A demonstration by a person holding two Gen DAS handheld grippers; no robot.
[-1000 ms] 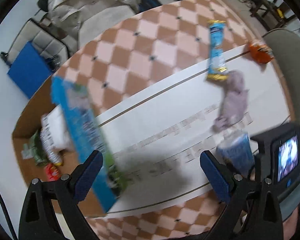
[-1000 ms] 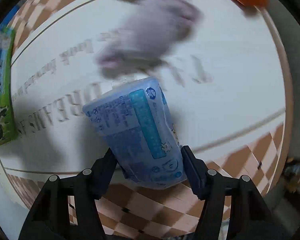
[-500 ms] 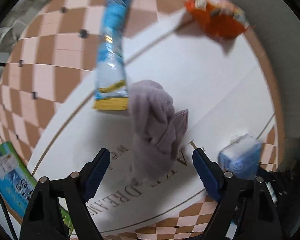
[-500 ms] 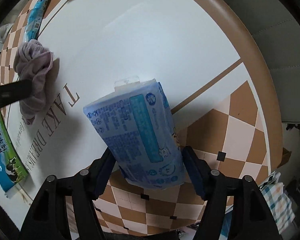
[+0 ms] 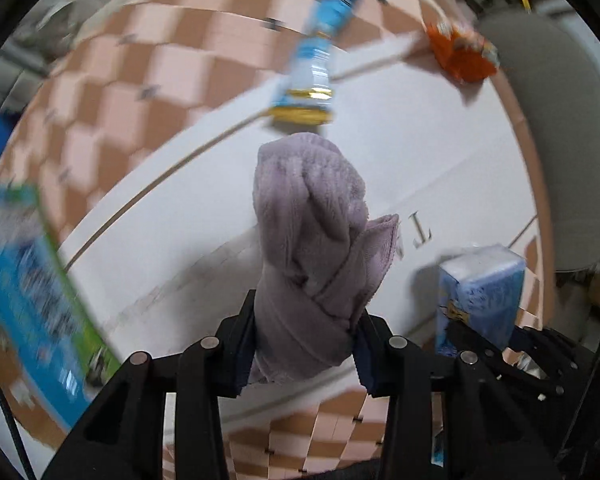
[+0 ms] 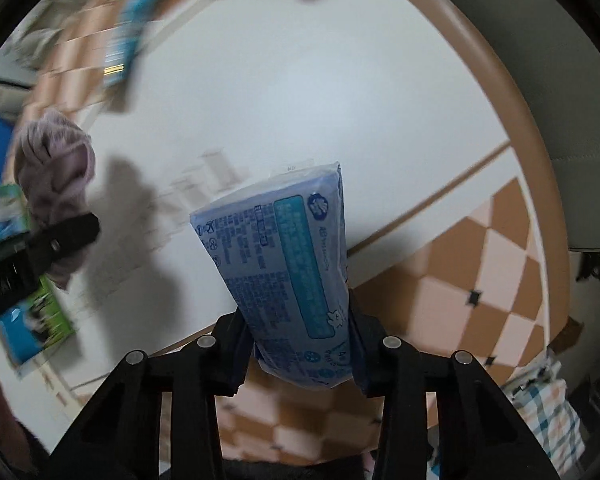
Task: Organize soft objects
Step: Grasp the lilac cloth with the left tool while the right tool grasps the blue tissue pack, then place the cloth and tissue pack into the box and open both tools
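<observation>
My left gripper [image 5: 304, 344] is shut on a crumpled lilac towel [image 5: 308, 240] and holds it above the white table mat [image 5: 420, 152]. My right gripper [image 6: 300, 344] is shut on a blue tissue pack [image 6: 288, 264], also held above the mat. The tissue pack shows at the right of the left wrist view [image 5: 480, 292]. The towel and the left gripper's finger show at the left of the right wrist view [image 6: 52, 184].
A long blue snack wrapper [image 5: 316, 60] and an orange snack bag [image 5: 460, 56] lie at the mat's far edge. A blue and green carton [image 5: 32, 292] lies at the left. A grey chair [image 5: 560, 140] stands beyond the table's right edge.
My left gripper moved over the towel, shut on it and lifted it. My right gripper stayed shut on the tissue pack and swung to the right over the mat.
</observation>
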